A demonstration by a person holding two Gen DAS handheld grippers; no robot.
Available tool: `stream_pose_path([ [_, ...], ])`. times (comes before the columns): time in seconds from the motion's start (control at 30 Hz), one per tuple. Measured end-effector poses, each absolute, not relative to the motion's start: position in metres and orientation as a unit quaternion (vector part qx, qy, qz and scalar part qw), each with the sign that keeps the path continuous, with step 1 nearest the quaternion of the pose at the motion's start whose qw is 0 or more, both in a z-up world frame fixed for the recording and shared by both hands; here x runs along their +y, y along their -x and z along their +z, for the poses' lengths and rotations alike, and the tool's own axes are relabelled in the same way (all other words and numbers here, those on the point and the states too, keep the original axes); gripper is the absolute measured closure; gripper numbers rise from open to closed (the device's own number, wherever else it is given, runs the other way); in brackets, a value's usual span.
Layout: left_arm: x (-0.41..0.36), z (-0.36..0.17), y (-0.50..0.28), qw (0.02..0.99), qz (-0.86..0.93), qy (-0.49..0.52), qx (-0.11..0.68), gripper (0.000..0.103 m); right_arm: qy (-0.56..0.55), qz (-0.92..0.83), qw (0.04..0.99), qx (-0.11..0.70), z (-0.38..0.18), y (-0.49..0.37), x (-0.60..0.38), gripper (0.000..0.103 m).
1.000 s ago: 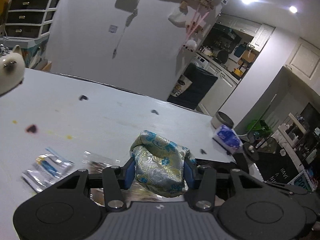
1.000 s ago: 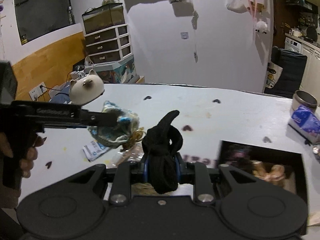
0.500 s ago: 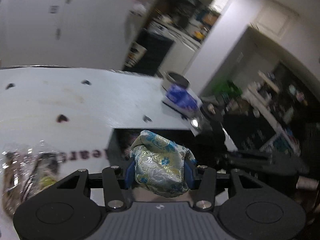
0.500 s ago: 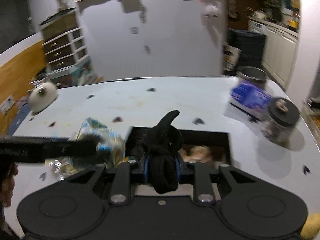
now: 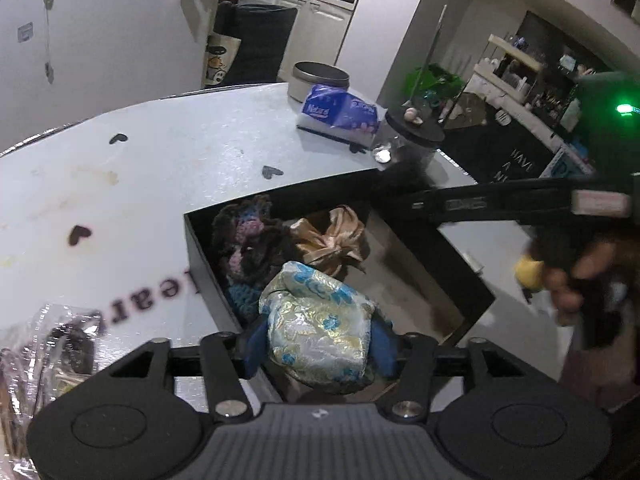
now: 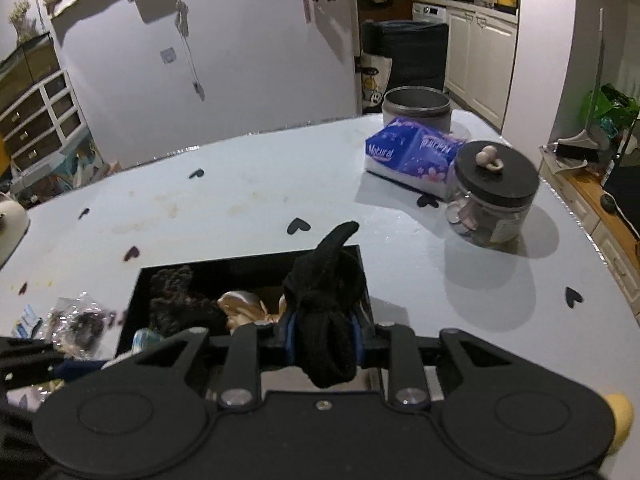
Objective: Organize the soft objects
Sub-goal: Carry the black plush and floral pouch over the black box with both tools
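The left gripper (image 5: 318, 344) had its jaws easing apart around a shiny blue-and-gold brocade pouch (image 5: 318, 330). The right gripper (image 6: 325, 338) had its jaws loosening on a knotted black knit piece (image 6: 326, 312) that still sat between them.

Tissue pack (image 6: 412, 152): "Natural". Table (image 5: 168, 168): upside-down letters "ear".

Black left gripper (image 5: 318, 340) with blue pads (image 5: 254, 340) (silver screws below).

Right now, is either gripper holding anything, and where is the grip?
Left gripper, jaws just opening: floral brocade pouch between its pads, sides touching. Right gripper, also opening: knotted black cloth bundle, gripped at its lower middle.
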State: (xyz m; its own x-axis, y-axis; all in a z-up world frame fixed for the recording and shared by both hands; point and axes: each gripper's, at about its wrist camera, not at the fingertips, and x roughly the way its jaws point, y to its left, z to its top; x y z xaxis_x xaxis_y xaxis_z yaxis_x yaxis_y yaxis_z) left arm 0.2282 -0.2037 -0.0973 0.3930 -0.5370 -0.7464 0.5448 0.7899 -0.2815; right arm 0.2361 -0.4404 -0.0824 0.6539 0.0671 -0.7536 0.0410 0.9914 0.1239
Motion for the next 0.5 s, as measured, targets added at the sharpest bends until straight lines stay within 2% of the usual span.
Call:
stream_pose_path([
  [0.07,-0.202,-0.095,-0.227,0.837,-0.326,0.002,0.440,0.035,-0.050,0.003,0.906,0.420,-0.088,-0.245,-0.435,0.060],
  [0.17,-0.197,-0.089,-0.225,0.841,-0.324,0.014,0.433,0.036,-0.039,0.003,0.908,0.416,-0.088,-0.249,-0.431,0.044],
  [0.23,-0.195,-0.084,-0.226,0.841,-0.331,0.029,0.428,0.039,-0.038,0.006,0.911,0.411,-0.083,-0.248,-0.432,0.042],
  [0.3,-0.197,-0.080,-0.226,0.837,-0.343,0.035,0.424,0.049,-0.042,0.008,0.912,0.409,-0.079,-0.245,-0.436,0.045],
  [0.37,-0.203,-0.079,-0.227,0.830,-0.359,0.037,0.426,0.059,-0.055,0.021,0.909,0.414,-0.076,-0.242,-0.439,0.067],
  [0.5,-0.222,-0.088,-0.229,0.801,-0.393,0.019,0.451,0.076,-0.058,0.073,0.889,0.448,-0.083,-0.240,-0.431,0.087],
])
